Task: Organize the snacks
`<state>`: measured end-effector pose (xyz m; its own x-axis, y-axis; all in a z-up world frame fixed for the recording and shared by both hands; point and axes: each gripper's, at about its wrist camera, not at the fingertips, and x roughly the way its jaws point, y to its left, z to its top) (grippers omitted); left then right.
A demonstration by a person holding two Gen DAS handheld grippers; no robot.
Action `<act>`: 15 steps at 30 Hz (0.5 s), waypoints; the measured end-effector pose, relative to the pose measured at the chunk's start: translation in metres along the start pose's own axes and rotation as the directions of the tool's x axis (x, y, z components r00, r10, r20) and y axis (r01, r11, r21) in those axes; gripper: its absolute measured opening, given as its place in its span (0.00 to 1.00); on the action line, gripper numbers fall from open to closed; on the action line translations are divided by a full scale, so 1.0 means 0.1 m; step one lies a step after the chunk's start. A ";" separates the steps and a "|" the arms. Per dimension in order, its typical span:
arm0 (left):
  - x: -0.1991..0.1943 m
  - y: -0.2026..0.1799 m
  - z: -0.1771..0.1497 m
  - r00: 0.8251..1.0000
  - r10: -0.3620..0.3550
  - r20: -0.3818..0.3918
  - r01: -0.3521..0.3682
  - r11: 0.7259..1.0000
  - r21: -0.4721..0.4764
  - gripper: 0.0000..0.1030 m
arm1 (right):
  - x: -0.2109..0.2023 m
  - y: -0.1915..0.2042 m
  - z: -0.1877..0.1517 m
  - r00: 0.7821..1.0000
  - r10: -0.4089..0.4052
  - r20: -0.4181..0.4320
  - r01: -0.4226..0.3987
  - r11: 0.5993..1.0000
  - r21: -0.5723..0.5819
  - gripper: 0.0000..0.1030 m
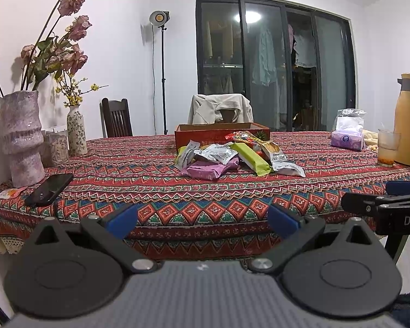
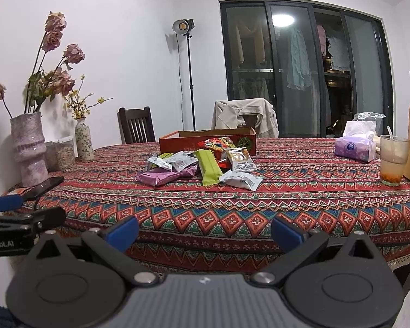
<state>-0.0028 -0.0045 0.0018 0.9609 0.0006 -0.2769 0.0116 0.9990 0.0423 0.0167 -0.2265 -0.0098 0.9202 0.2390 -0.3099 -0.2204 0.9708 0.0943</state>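
Dining room, night; dark glass doors behind, patterned red tablecloth [image 1: 205,191] over the table. Snack packets [image 1: 232,155] lie in a loose heap mid-table, just in front of an open red cardboard box [image 1: 221,134], a few leaning on its front wall. Heap includes a purple packet [image 2: 164,176], a green bar [image 2: 209,169] and several silver sachets [image 2: 240,179]. Phone [image 1: 49,188] and vases sit at the left edge; tissue pack, glass and flask at the right.

Left gripper [image 1: 202,218]: jaws spread wide, empty, held off the near table edge. Right gripper [image 2: 205,229]: likewise wide and empty, well short of the heap.

Judgement: no packet looks gripped or sorted yet; this reads as the approach stage. Next move calls for reaching forward over the cloth to a nearest packet, likely a silver sachet, and pinching a flat edge before carrying it to the box.
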 end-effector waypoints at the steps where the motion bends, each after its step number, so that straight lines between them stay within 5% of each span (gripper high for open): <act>1: 0.00 0.00 0.00 1.000 0.000 -0.001 0.000 1.000 -0.001 1.00 | 0.00 0.00 0.00 1.000 0.003 0.000 -0.003 1.000 -0.003 1.00; 15: 0.12 0.00 0.00 1.000 -0.009 -0.028 0.009 1.000 -0.004 1.00 | 0.02 -0.04 -0.01 1.000 0.011 -0.016 -0.010 1.000 0.016 1.00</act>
<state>0.0086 -0.0046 -0.0019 0.9527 -0.0071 -0.3037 0.0190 0.9992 0.0362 0.0190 -0.2298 -0.0118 0.9125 0.2495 -0.3242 -0.2247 0.9679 0.1126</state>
